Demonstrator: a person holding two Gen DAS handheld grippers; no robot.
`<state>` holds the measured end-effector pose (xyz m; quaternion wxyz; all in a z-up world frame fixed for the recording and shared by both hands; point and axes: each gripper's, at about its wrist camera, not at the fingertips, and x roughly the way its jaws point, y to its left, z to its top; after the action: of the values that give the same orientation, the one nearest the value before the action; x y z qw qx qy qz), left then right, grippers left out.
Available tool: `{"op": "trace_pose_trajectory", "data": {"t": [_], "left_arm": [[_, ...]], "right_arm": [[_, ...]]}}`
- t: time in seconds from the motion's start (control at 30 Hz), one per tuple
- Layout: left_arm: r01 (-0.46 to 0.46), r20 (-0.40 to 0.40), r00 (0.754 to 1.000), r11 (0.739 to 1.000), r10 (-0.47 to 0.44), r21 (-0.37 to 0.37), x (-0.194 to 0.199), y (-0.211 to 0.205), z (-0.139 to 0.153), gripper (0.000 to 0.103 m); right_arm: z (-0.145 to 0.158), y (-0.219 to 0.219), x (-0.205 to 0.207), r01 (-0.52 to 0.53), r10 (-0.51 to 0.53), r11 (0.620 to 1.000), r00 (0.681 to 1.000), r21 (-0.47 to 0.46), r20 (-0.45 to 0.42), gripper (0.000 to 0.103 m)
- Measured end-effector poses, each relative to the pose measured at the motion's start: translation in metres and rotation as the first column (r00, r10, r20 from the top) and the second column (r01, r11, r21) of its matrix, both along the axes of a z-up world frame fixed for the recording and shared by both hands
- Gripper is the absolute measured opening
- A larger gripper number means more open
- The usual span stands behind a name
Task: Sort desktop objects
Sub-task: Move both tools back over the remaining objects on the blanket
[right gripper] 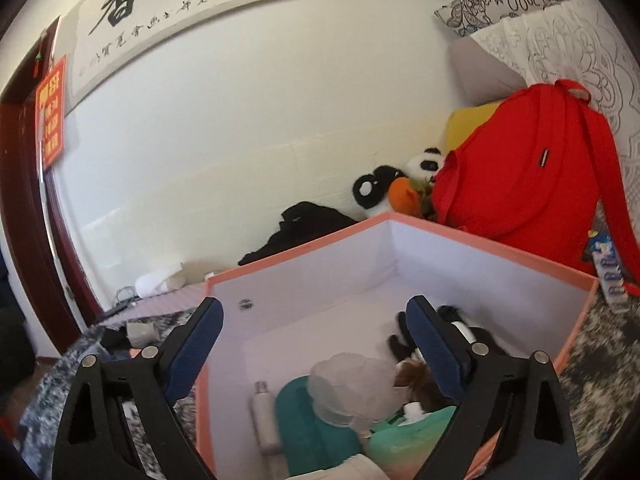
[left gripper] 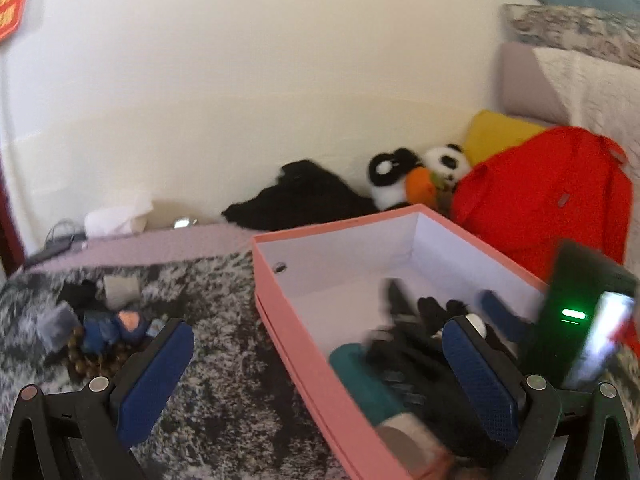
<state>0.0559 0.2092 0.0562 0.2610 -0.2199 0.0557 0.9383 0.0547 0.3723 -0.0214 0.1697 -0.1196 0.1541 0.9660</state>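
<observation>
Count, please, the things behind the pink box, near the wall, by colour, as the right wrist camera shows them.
Red: 1, the backpack
Yellow: 1, the cushion
Black: 1, the cloth heap
Black and white: 2, the panda toys
Total: 5, all beyond the pink box

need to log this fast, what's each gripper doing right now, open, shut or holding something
Left gripper: open, holding nothing, straddling the box wall.
Right gripper: open, holding nothing, above the box.
</observation>
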Motion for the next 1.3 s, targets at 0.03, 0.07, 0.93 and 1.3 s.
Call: {"op": "trace_pose_trajectory", "data": {"t": [0.03, 0.07, 0.93, 1.3], "left_arm": [[-0.012, -0.022, 1.000, 1.000, 0.012, -0.012, 0.001, -0.002, 0.000, 0.102], [-0.028, -0.039, 0.999, 0.999, 0.027, -0.017, 0.001, -0.005, 0.001, 0.102], [-0.201, 0.026, 0.979, 0.979, 0.201, 0.012, -0.044, -0.109, -0.006, 0.102], [-0.307, 0.061, 0.950, 0.952, 0.307, -0.009, -0.069, -0.166, -0.016, 0.102]], "right_arm": [[0.000, -0.006, -0.004, -0.004, 0.004, 1.000, 1.000, -0.001, -0.004, 0.095], [0.001, -0.013, -0.007, -0.009, 0.009, 1.000, 1.000, -0.002, -0.009, 0.095], [0.017, -0.085, -0.037, -0.018, 0.013, 0.991, 0.999, -0.134, -0.040, 0.103], [0.011, -0.147, -0.069, -0.114, 0.113, 0.990, 0.993, -0.077, -0.023, 0.103]]}}
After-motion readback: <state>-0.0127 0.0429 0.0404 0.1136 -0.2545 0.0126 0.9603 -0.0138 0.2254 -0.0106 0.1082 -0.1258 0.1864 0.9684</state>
